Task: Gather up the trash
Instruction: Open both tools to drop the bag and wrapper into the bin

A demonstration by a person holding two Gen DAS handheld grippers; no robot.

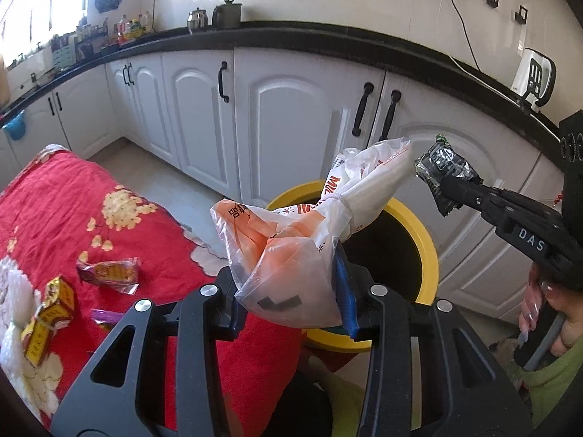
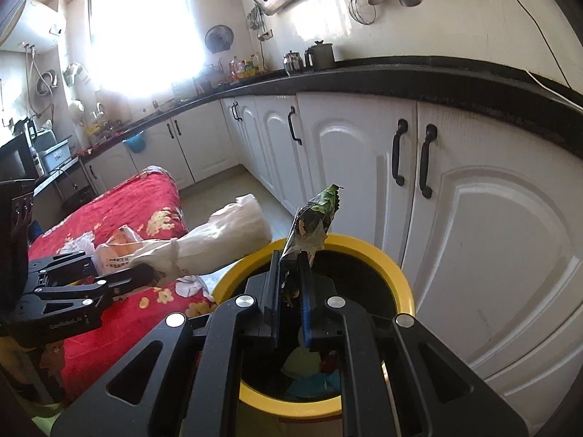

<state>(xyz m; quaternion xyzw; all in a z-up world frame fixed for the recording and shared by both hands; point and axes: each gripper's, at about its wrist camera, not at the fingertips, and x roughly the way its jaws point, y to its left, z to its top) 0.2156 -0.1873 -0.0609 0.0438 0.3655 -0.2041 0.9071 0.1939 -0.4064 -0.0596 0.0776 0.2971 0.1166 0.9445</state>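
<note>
kitchen | left hand-held gripper (image 1: 291, 291) clamps plastic bag (image 1: 291, 240) | right hand-held gripper (image 2: 289, 291) clamps wrapper (image 2: 315, 225) | bin (image 2: 364, 245) contents unclear

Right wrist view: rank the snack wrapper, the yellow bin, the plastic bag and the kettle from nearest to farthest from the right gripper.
1. Snack wrapper, clamped in the right gripper.
2. Yellow bin, directly below and ahead.
3. Plastic bag, to the left, held by the left gripper.
4. Kettle, far back on the counter.

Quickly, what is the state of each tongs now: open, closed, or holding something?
Left tongs: closed on the crumpled white and orange plastic bag.
Right tongs: closed on the crinkled dark foil snack wrapper.
</note>
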